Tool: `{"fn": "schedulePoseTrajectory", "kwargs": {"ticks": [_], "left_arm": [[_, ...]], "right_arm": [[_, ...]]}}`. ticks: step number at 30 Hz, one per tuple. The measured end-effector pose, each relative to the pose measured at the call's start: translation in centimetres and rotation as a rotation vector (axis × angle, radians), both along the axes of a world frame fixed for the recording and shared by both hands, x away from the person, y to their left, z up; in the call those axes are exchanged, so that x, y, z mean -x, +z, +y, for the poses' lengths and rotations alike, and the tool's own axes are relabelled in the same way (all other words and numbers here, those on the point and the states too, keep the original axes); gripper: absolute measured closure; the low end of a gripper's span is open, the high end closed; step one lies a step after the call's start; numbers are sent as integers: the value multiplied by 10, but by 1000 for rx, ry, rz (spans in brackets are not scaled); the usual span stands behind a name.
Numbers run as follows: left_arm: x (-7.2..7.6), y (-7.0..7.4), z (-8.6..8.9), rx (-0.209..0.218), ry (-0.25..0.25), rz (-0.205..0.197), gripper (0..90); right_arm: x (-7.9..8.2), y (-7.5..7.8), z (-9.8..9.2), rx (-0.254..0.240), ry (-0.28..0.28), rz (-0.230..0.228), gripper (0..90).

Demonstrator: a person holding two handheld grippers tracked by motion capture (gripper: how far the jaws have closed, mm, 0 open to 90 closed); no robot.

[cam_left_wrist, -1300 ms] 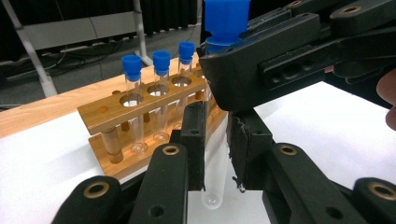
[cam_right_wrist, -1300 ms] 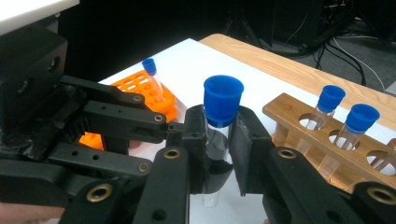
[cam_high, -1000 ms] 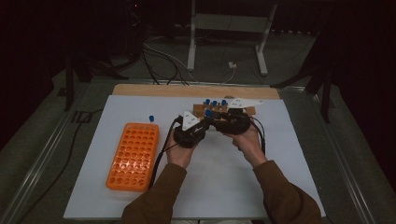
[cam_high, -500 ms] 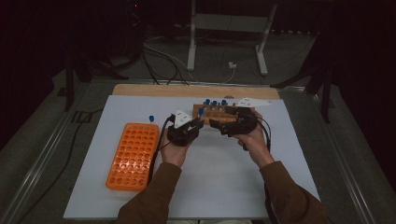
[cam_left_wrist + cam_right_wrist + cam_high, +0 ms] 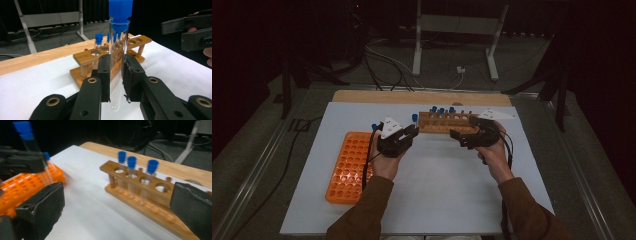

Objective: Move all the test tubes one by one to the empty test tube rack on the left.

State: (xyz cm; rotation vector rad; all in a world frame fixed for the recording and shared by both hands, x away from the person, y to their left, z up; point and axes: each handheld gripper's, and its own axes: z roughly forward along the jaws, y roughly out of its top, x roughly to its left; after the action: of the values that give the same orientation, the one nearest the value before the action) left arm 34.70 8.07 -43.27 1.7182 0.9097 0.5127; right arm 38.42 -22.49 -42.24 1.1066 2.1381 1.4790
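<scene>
My left gripper (image 5: 404, 136) is shut on a clear test tube (image 5: 117, 62) with a blue cap (image 5: 120, 10), held upright just above the white mat. Left of it lies the orange rack (image 5: 348, 167), where one blue-capped tube (image 5: 47, 167) stands at the far end. Behind both grippers is the wooden rack (image 5: 447, 123) with three blue-capped tubes (image 5: 131, 162) in it. My right gripper (image 5: 460, 136) hovers in front of this rack's right half. Its jaws have just been opening and stand wide, with nothing between the pads (image 5: 47, 202).
The white mat (image 5: 437, 190) covers the table, and a strip of wooden board (image 5: 377, 96) shows along its far edge. Cables (image 5: 387, 60) and a metal stand's legs (image 5: 492, 55) lie on the dark floor beyond. A sleeve (image 5: 362, 215) enters at the bottom.
The two grippers, close together over the wooden rack a second ago, have drawn apart. The left has gone left with the tube; the right has moved right and opened its jaws.
</scene>
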Motion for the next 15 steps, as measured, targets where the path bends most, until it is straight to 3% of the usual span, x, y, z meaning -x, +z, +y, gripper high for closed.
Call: {"fn": "schedulePoseTrajectory", "kwargs": {"ticks": [6, 10, 15], "left_arm": [[4, -1, 18, 8, 19, 1, 782], [7, -3, 31, -8, 32, 1, 782], [10, -5, 44, -9, 53, 3, 782]], "right_arm": [[4, -4, -12, -2, -36, -12, 0], [7, -8, -18, 3, -55, -15, 0], [11, -11, -23, 40, -78, -45, 0]]}}
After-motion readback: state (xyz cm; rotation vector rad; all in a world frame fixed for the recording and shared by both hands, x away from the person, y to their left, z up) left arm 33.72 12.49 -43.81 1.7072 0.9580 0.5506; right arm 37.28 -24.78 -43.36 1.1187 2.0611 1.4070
